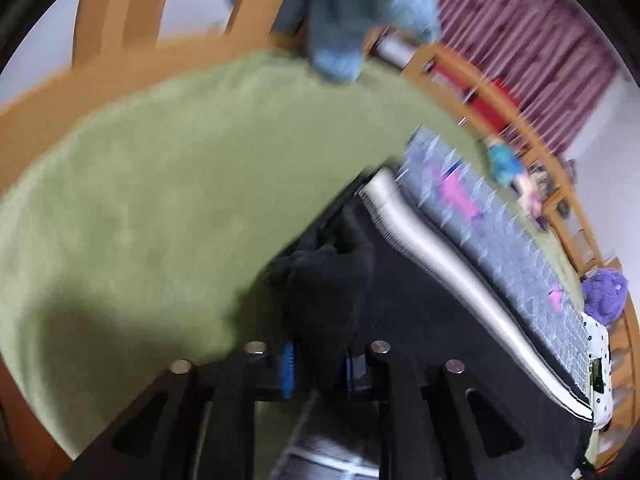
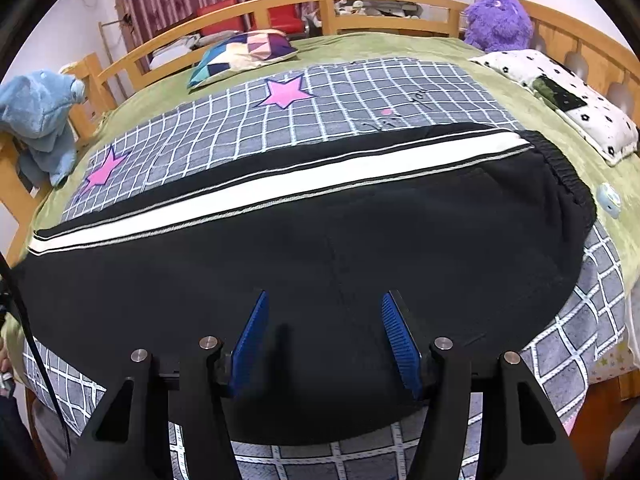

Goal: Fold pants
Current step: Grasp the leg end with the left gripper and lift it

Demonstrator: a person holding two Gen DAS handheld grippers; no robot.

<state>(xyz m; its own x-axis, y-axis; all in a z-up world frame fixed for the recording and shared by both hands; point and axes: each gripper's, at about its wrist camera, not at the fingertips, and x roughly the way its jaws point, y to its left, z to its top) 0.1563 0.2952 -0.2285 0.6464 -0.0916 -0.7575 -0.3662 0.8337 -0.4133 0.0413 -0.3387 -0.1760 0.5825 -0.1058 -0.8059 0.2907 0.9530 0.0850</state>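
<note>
Black pants with a white side stripe lie flat across a grey checked blanket on the bed, waistband at the right. My right gripper is open and empty, its blue pads just above the near edge of the pants. In the blurred left wrist view my left gripper is shut on a bunched fold of the black pants, lifted off the green sheet; the white stripe runs off to the right.
A wooden bed rail surrounds the bed. A blue plush toy hangs on the left rail, a purple plush toy sits far right. A patchwork pillow and a dotted white pillow lie on the sheet.
</note>
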